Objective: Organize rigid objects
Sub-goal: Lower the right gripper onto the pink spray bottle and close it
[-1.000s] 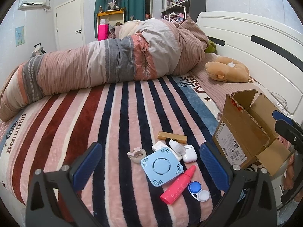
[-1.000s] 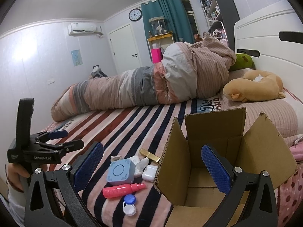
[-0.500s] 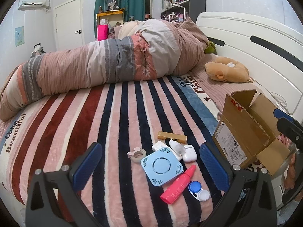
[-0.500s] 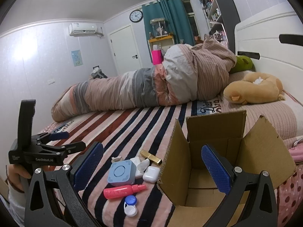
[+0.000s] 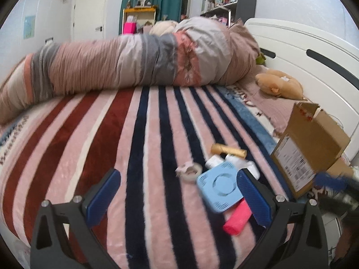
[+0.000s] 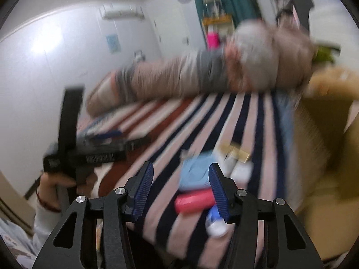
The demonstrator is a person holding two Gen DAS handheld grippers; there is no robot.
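Small items lie in a cluster on the striped blanket: a light blue square device (image 5: 218, 185), a pink bottle (image 5: 237, 220), a gold bar (image 5: 227, 150), white cases (image 5: 244, 164) and a tape roll (image 5: 189, 171). An open cardboard box (image 5: 307, 145) stands to their right. My left gripper (image 5: 177, 198) is open and empty, low over the blanket, left of the cluster. My right gripper (image 6: 180, 188) is open and empty, narrower than before, just short of the pink bottle (image 6: 194, 200) and the blue device (image 6: 196, 171); this view is blurred.
A rolled quilt (image 5: 134, 62) lies across the far side of the bed. A plush toy (image 5: 278, 84) rests by the white headboard (image 5: 303, 53). The blanket (image 5: 89, 145) stretches left of the cluster. The other gripper shows in each view, left gripper (image 6: 89, 154), right gripper (image 5: 336, 185).
Both grippers have swung left. The right gripper has left the box, moved over to the cluster and narrowed its jaws. The left view now has the items at its right.
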